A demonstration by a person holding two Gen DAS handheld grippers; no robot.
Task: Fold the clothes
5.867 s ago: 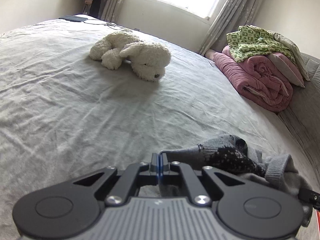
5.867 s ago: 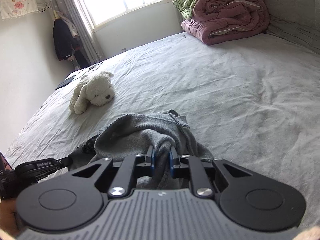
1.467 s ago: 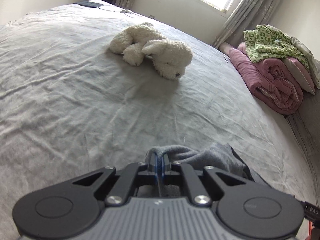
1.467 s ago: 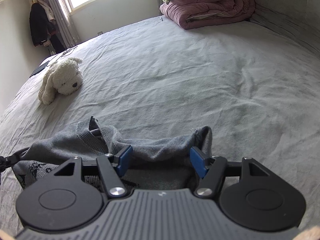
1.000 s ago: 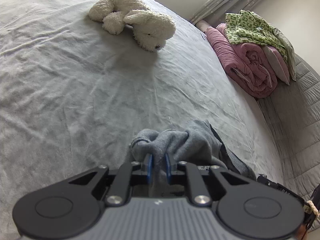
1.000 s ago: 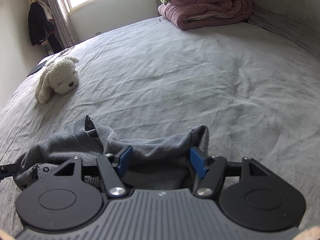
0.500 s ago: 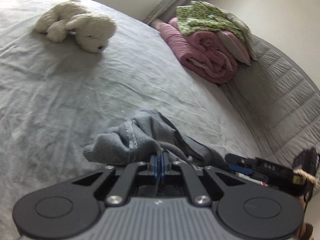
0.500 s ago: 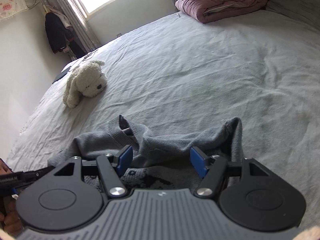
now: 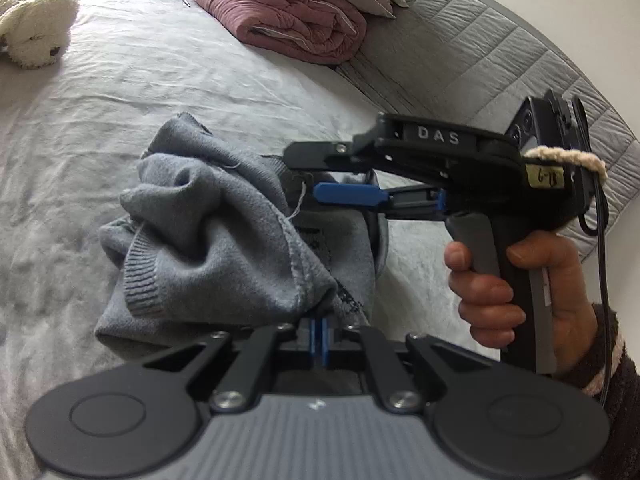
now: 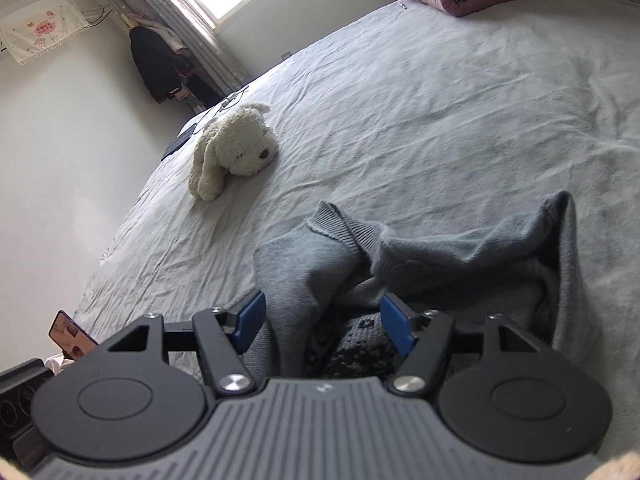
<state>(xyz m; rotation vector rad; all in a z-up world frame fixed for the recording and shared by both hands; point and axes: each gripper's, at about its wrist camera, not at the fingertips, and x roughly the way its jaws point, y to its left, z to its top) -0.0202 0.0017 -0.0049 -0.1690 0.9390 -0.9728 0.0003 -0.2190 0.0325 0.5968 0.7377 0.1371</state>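
Note:
A grey knit sweater (image 9: 208, 240) with a black-and-white pattern lies bunched on the bed. My left gripper (image 9: 319, 330) is shut on a fold of it and holds the bundle up. In the left wrist view my right gripper (image 9: 320, 172) reaches in from the right, held by a hand (image 9: 520, 280), its blue fingers (image 9: 348, 195) beside the cloth. In the right wrist view the right gripper (image 10: 322, 320) stands open, with the sweater (image 10: 400, 264) heaped between and beyond its blue pads.
A white plush dog (image 10: 234, 148) lies on the grey bedsheet (image 10: 440, 100) to the left. Rolled pink bedding (image 9: 296, 20) is stacked by the quilted headboard (image 9: 500, 60). A phone (image 10: 70, 334) stands at the bed's left edge. Dark clothes (image 10: 156, 64) hang by the window.
My left gripper has swung right and lifted the sweater fold higher. The right gripper has come close alongside and stays open.

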